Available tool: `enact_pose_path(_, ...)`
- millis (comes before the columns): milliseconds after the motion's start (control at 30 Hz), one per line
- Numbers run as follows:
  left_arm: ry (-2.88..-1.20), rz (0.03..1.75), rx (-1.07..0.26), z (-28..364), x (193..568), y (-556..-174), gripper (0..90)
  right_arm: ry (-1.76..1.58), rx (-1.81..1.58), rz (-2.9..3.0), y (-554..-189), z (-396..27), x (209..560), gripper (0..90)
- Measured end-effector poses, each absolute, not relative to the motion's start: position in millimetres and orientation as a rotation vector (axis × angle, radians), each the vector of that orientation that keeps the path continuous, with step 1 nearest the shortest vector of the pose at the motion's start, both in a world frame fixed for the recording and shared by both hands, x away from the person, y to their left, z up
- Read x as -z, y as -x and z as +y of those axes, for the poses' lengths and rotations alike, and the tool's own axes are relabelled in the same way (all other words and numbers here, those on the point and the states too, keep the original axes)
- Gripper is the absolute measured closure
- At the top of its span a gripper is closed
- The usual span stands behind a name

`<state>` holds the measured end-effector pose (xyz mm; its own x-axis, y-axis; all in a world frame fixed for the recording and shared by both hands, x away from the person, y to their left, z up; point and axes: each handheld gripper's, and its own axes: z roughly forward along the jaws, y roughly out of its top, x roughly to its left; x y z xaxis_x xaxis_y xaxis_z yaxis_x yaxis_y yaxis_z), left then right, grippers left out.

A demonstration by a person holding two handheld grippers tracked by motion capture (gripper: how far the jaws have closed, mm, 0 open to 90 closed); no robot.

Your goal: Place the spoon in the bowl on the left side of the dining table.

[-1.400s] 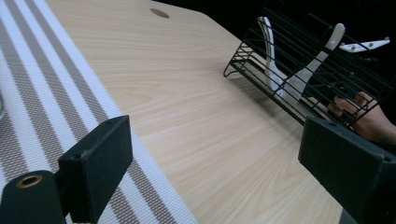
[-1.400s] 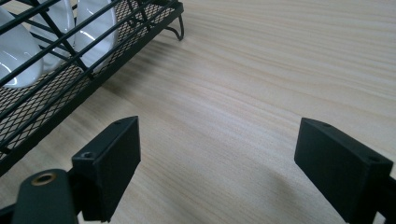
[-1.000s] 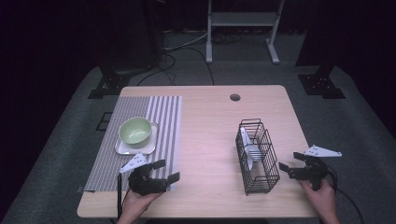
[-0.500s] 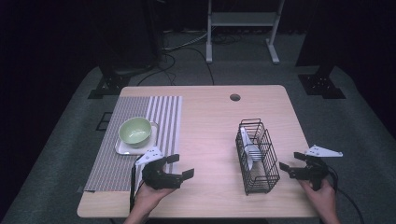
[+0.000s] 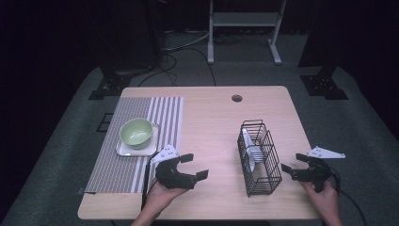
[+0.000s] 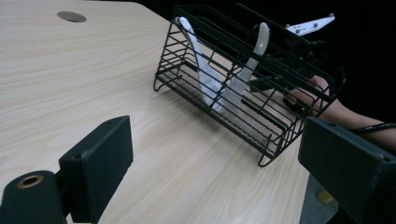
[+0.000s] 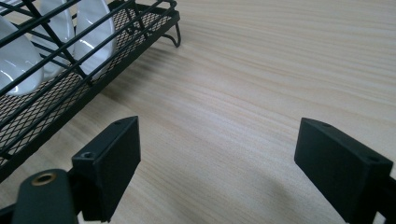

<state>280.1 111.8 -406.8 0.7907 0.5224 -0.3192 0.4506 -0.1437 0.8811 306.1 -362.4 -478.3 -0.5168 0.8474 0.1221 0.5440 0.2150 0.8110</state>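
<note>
A black wire basket (image 5: 274,165) stands on the right half of the wooden table (image 5: 211,127) and holds white spoons (image 5: 249,149) leaning upright. My left gripper (image 5: 194,166) is open with nothing in it, to the basket's left, its jaws pointing toward it. In the left gripper view the left gripper (image 6: 222,172) faces the basket (image 6: 219,109) and two white spoons (image 6: 201,74). To the basket's right, my right gripper (image 5: 293,163) is open over bare wood. From the right gripper view, the right gripper (image 7: 219,163) has the basket's corner (image 7: 154,23) and the spoon bowls (image 7: 95,32) at upper left.
A green bowl (image 5: 135,131) sits on a white square plate (image 5: 123,150) on a striped placemat (image 5: 110,165) at the left. A cable hole (image 5: 236,98) lies near the table's far edge. Bare wood spans the gap between the placemat and the basket.
My left gripper has moved right off the placemat's edge and turned toward the basket. The right gripper has stayed put.
</note>
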Motion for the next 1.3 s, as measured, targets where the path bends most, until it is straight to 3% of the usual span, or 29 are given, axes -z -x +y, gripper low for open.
enact_pose_path(1300, -1.850, 0.644, 0.004, 37.7, 392.5, -298.1, 10.7, -1.288, -1.215, 2.151, -305.7, -361.8, 477.9, 13.4)
